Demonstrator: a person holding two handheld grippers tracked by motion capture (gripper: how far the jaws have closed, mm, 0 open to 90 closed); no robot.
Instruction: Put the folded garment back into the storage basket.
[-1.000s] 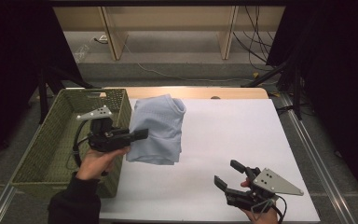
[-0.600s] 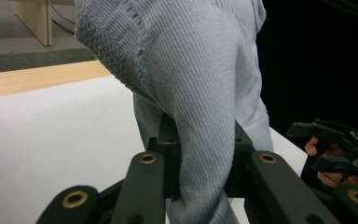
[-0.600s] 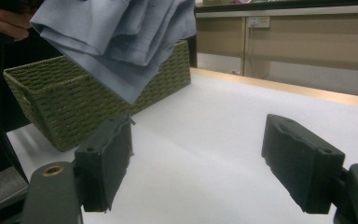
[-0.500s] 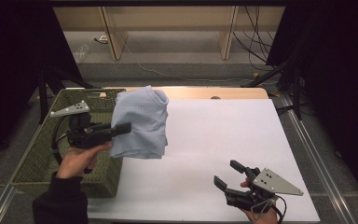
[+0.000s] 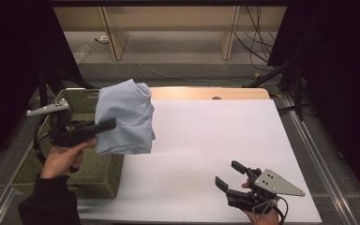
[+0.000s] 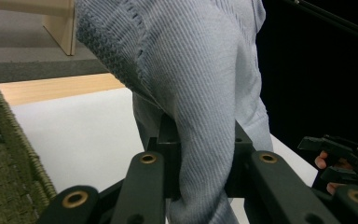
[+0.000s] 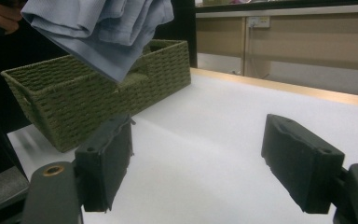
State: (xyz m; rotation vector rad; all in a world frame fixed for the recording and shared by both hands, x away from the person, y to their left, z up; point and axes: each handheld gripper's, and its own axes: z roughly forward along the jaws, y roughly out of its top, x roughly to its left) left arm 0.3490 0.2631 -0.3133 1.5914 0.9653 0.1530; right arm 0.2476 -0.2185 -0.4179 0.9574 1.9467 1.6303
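Fabric is clamped between the jaws of the left gripper (image 5: pixel 107 124), which is closed on a folded light-blue garment (image 5: pixel 124 117). In the left gripper view, the ribbed cloth (image 6: pixel 200 93) is seen pinched between the two black jaws and hanging down past them. That gripper is held level by the left hand (image 5: pixel 62 158), raised clear of the tabletop (image 5: pixel 206 136), with the forearm reaching up from the lower left. The garment hangs in the air above the near right edge of the green woven basket (image 5: pixel 93 173), partly over the tabletop beside it. The right gripper (image 5: pixel 230 174) is held low by the right hand at the tabletop's near edge, well to the right of the basket; its jaws are spread wide and nothing is held between them.
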